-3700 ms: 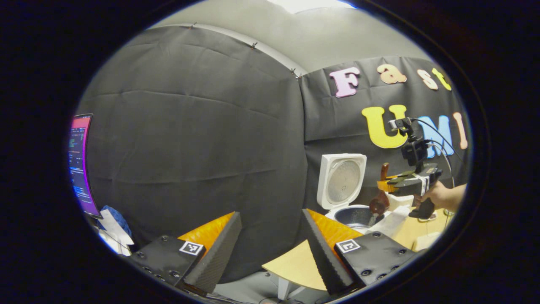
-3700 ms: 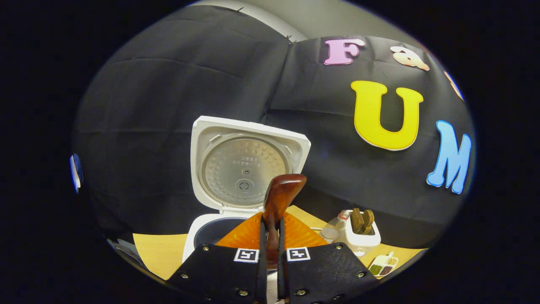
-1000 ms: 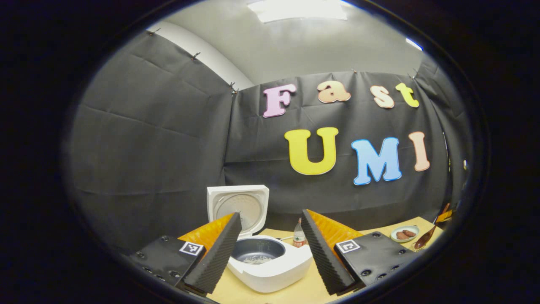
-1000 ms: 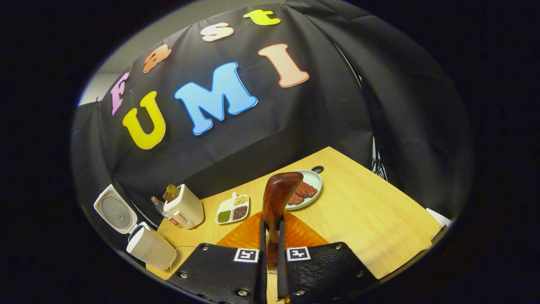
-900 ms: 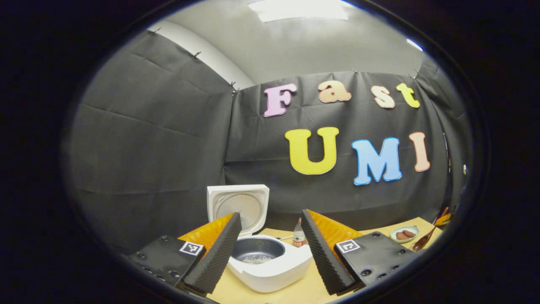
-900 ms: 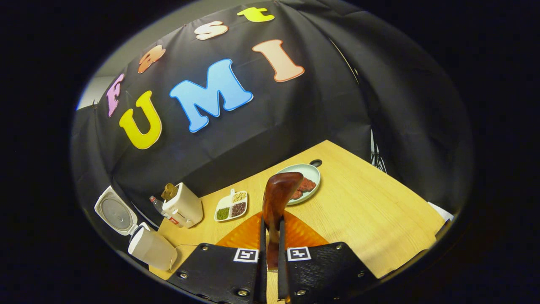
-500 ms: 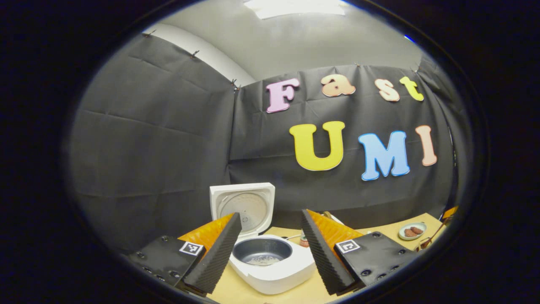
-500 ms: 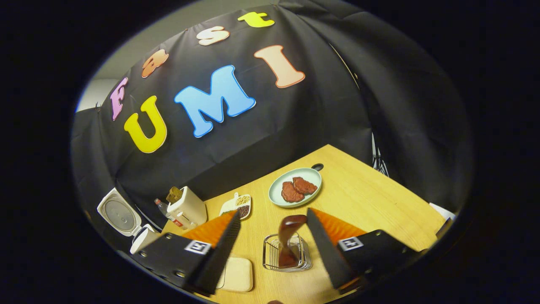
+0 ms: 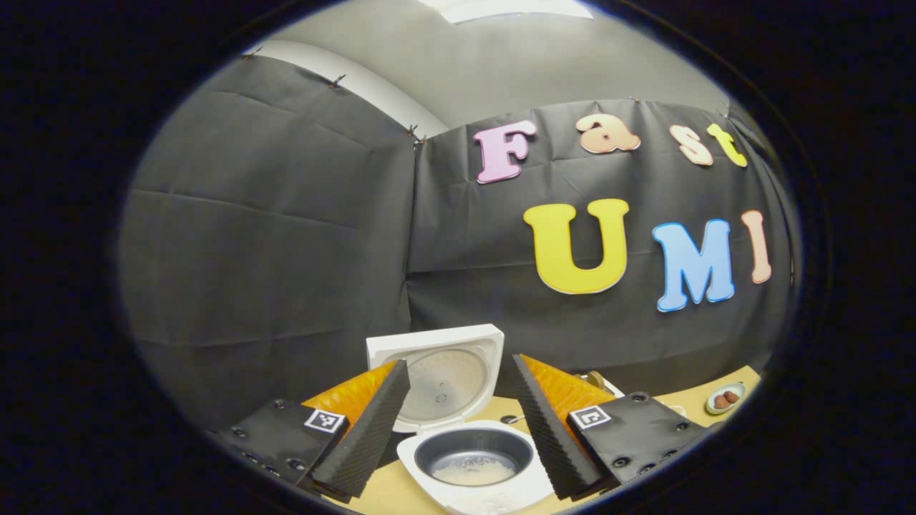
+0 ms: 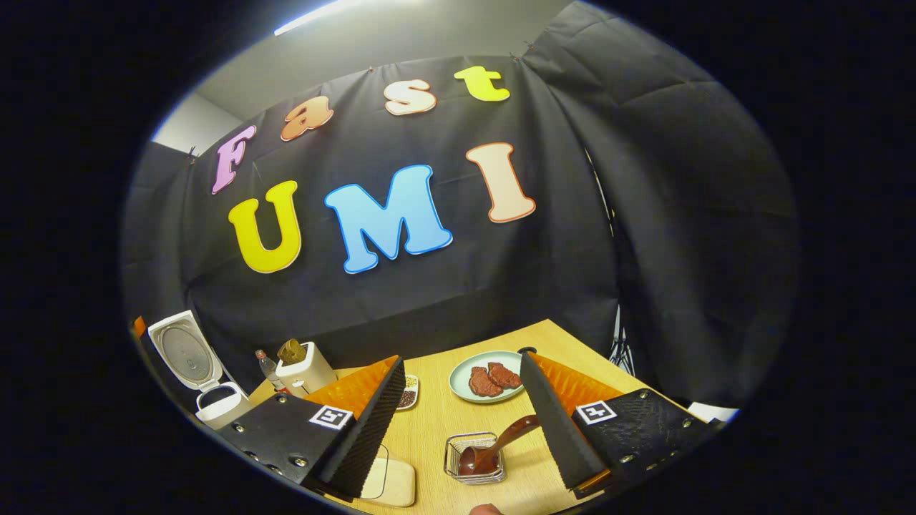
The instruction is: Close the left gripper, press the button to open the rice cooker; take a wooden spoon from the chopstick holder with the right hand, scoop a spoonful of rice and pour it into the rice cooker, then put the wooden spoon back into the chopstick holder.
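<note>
In the left gripper view my left gripper [image 9: 458, 429] is open and empty, just in front of the white rice cooker [image 9: 501, 493]. Its lid [image 9: 447, 375] stands up, and the dark inner pot [image 9: 472, 458] holds a little rice. In the right gripper view my right gripper [image 10: 458, 422] is open with nothing in it. Below it the wooden spoon [image 10: 494, 447] lies free, its bowl in a small wire basket [image 10: 474, 458] and its handle leaning up to the right. The white chopstick holder [image 10: 306, 378], with wooden utensils in it, stands far left beside the rice cooker [image 10: 215, 408].
On the wooden table [image 10: 572, 340] a pale plate [image 10: 458, 379] of meat sits beyond the basket. A divided dish of grains [image 10: 410, 393] lies partly behind my left finger, a small bottle [image 10: 266, 365] stands by the holder, and a pale board [image 10: 397, 486] lies at the near edge.
My right gripper has opened and let go of the spoon, which dropped into the wire basket and tipped over; the gripper then lifted back. My left gripper has come nearer the open cooker.
</note>
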Tool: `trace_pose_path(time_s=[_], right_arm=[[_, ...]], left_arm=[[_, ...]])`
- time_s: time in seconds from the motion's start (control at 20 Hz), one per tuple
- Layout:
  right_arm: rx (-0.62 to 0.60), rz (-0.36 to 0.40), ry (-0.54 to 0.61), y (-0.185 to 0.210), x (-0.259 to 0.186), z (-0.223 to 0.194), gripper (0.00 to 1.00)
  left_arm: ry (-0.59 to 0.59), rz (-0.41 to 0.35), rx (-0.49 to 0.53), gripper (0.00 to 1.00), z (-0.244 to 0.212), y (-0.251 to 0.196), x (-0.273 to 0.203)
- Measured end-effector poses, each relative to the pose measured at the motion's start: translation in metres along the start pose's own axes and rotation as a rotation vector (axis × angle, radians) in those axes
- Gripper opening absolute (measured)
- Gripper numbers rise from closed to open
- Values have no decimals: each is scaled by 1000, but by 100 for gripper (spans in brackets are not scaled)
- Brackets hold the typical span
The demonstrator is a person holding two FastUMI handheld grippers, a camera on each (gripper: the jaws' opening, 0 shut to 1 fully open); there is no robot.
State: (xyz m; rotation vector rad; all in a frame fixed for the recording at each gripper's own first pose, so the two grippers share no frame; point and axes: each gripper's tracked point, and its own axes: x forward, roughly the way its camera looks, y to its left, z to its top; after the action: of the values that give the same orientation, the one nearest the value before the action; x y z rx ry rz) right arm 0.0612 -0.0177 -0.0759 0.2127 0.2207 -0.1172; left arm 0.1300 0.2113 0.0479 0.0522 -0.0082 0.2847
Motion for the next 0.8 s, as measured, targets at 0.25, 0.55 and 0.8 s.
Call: trace_pose_path(time_s=[0.25, 0.55, 0.8], right_arm=[[-42, -32, -26, 11, -15, 1, 98], [-64, -85, -12, 16, -31, -14, 93], [-101, -105, -4, 20, -41, -25, 98]], left_arm=[[14, 21, -21, 98, 9, 23, 71], [39, 45, -18, 99, 8, 46, 149], [85, 72, -13, 98, -7, 60, 206]])
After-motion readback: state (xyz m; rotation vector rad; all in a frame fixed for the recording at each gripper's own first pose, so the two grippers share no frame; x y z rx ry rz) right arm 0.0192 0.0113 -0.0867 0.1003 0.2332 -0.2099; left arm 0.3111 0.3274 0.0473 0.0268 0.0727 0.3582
